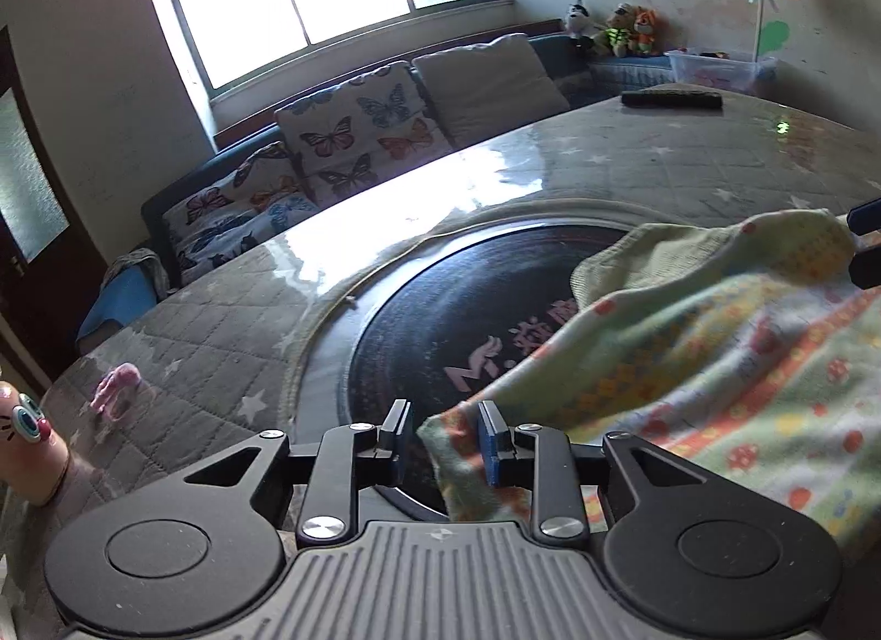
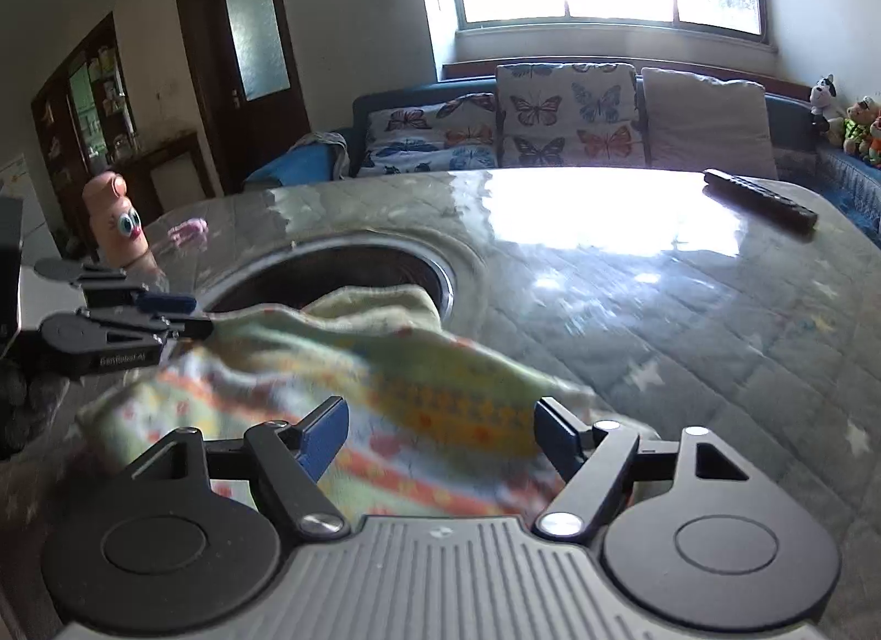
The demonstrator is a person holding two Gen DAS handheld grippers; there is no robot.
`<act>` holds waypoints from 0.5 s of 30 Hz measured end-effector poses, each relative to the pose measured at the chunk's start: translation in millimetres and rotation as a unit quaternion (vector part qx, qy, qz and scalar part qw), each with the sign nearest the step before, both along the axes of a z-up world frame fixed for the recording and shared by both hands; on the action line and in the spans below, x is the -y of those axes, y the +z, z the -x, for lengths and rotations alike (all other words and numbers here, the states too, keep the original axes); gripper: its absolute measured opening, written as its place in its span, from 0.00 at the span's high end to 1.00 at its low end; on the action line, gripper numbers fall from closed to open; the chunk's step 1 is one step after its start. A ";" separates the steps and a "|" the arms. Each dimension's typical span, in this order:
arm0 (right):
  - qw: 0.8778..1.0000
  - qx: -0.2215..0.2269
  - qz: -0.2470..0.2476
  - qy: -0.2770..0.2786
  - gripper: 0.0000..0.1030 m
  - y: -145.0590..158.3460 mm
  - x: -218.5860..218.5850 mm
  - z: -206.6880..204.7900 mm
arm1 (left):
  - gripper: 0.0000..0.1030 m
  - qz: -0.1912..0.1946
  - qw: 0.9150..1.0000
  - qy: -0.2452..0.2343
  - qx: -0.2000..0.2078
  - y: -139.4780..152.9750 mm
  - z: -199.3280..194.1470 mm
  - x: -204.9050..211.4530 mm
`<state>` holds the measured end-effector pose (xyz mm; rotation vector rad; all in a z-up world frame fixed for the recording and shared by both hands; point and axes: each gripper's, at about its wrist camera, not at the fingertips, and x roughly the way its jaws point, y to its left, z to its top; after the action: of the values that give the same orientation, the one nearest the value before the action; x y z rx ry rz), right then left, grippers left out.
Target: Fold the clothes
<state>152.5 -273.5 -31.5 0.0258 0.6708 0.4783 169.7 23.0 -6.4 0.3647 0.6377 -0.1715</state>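
Note:
A small patterned garment (image 1: 716, 353), pale green with orange and yellow bands, lies over the table and partly over a dark round inset (image 1: 468, 309). My left gripper (image 1: 445, 439) has its fingers apart, with a corner of the garment lying between them, against the right pad. In the right wrist view the garment (image 2: 352, 392) lies bunched under my right gripper (image 2: 440, 436), which is wide open above it. The left gripper (image 2: 165, 318) shows there at the far left, at the garment's corner.
A glass-topped table with a quilted star cloth (image 2: 661, 320) carries a black remote (image 2: 760, 196), a pink finger-shaped toy (image 2: 118, 227) and a small pink object (image 2: 190, 229). A sofa with butterfly cushions (image 2: 561, 114) stands behind the table.

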 end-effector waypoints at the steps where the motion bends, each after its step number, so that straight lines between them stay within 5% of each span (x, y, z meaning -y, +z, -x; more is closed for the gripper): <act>1: 1.000 -0.006 -0.005 0.006 0.24 -1.7 -2.9 -5.6 | 0.69 0.000 1.000 0.003 0.000 -0.1 -0.5 -0.6; 15: 0.999 -0.044 -0.014 0.019 0.19 1.4 -25.9 -34.1 | 0.60 0.008 0.999 0.035 0.021 11.5 6.3 -2.6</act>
<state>186.7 -247.5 -30.1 0.0612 0.7518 0.5266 163.5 25.6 5.1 0.3288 0.6057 -0.1025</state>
